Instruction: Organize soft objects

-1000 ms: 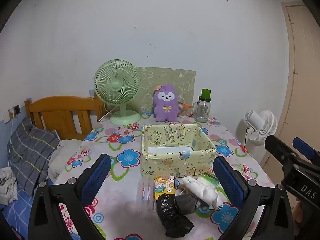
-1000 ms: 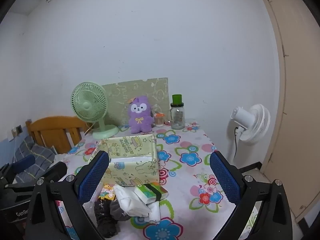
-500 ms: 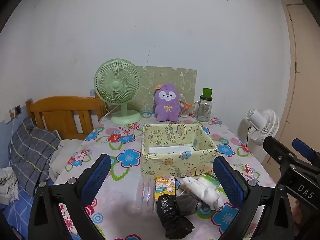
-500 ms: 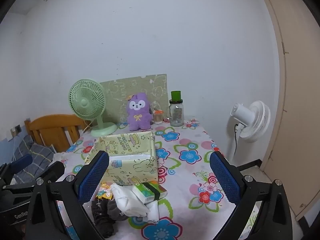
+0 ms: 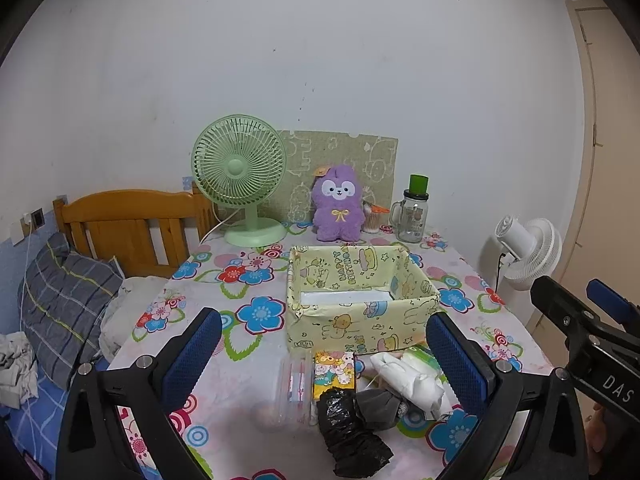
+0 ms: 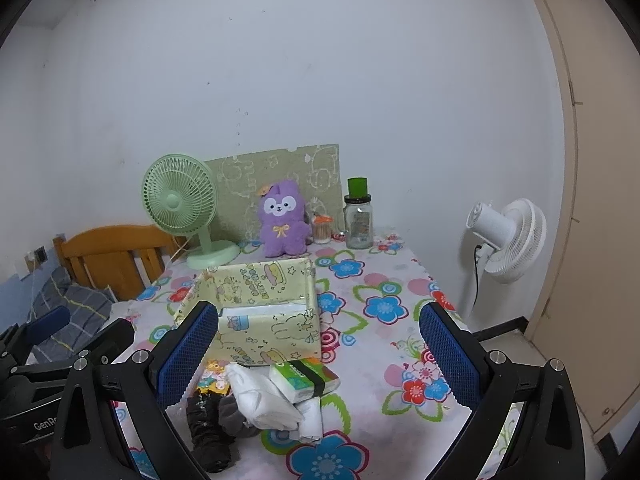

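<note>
Clutter of soft items [image 5: 380,396] lies on the surface [image 5: 256,300] just in front of the yellow box [image 5: 360,304], unmoved since the earlier frames. Left tool [image 5: 324,356] and right tool [image 6: 320,356] hover above, jaws spread, empty. Only slight camera drift; no grasp has begun.

Black crumpled bag [image 6: 208,432]: lower end hidden behind right gripper finger [image 6: 188,354]. Clear plastic container [image 5: 294,392]: contents too blurred to identify. Jar [image 5: 412,218] label print too small to read; pillow [image 5: 60,304] cut off partly by frame edge.
</note>
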`<state>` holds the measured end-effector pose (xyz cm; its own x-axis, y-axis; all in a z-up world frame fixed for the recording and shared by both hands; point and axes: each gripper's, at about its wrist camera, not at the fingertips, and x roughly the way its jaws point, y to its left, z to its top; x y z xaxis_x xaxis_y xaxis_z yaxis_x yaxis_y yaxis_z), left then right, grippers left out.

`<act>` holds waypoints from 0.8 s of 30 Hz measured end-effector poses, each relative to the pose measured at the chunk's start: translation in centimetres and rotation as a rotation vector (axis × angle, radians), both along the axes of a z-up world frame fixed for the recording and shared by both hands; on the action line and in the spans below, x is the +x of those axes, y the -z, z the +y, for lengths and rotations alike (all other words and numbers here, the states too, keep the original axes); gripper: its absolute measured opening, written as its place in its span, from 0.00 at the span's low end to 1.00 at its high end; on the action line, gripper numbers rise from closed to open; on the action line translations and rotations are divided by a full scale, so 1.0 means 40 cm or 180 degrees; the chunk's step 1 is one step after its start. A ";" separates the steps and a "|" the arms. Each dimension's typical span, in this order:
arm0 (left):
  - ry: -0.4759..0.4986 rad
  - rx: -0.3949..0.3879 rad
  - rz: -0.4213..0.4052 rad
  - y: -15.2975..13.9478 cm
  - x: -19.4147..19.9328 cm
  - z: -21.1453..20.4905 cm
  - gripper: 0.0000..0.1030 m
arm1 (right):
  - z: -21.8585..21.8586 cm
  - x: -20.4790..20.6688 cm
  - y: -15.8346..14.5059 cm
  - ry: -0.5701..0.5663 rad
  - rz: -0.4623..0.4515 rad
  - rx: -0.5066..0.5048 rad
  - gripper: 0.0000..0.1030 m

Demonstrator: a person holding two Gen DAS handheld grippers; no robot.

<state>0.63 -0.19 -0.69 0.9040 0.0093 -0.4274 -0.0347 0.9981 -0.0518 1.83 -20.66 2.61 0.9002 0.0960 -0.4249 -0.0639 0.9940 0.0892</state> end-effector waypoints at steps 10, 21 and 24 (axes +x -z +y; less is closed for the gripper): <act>-0.0004 0.0001 -0.0004 0.000 0.000 -0.002 0.99 | 0.000 -0.003 -0.006 0.0002 -0.0014 -0.0013 0.99; 0.0002 0.0004 -0.0001 -0.004 -0.001 0.002 0.99 | 0.002 -0.006 -0.010 0.0007 -0.0034 -0.0020 0.99; 0.0002 0.0009 0.0000 -0.006 -0.001 0.003 0.99 | 0.002 -0.012 -0.007 0.0025 -0.0051 -0.0029 0.99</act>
